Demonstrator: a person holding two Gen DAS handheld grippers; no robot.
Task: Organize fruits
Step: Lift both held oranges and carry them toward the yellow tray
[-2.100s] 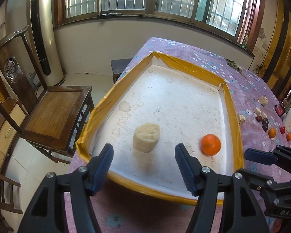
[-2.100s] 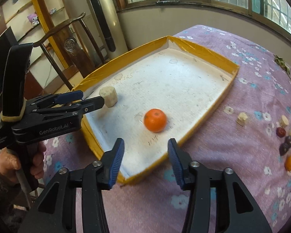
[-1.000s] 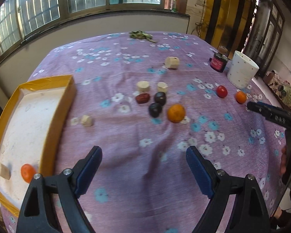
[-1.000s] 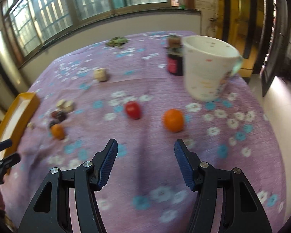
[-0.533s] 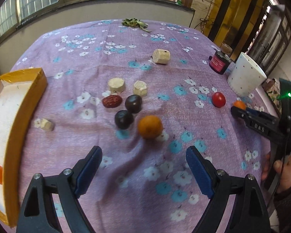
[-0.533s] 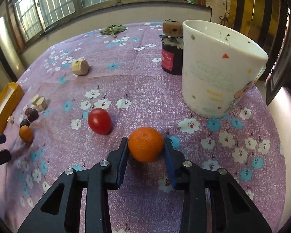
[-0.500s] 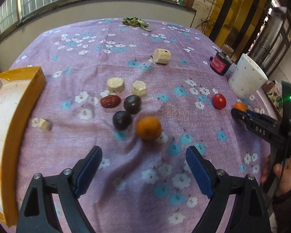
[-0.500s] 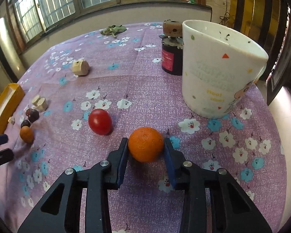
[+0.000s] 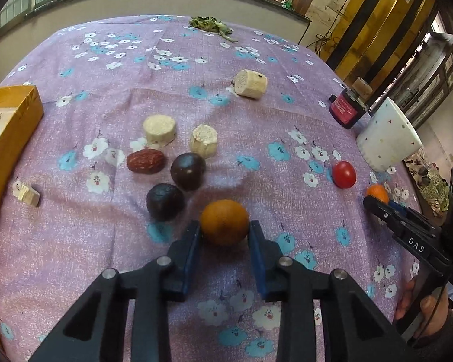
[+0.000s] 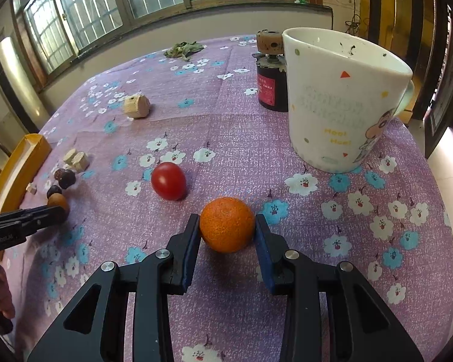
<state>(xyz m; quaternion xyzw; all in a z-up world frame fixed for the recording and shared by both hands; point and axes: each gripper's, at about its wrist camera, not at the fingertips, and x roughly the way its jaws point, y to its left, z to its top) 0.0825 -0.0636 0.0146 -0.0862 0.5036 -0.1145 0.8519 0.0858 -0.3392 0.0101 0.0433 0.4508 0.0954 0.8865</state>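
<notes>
Both tools grip for transfer to tray (image 9: 12,102): left tool (image 9: 223,235), just closed, clamps one orange (image 9: 224,221); right tool (image 10: 226,235) clamps another orange (image 10: 227,224), mid-bench.

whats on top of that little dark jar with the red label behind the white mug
A tan, cork-like round piece sits on top of the small dark jar with the red label. The white patterned mug covers the jar's right edge.

The left gripper (image 9: 224,235) has just been closing, and its blue pads now press on both sides of an orange (image 9: 224,221) resting on the flowered purple tablecloth (image 9: 120,84). Just beyond lie two dark plums (image 9: 187,170), a red date (image 9: 146,161) and pale round chunks (image 9: 159,127). Far right, the right gripper (image 9: 377,203) sits at a second orange (image 9: 377,193), near a red tomato (image 9: 343,174) and a white mug (image 9: 388,139).
</notes>
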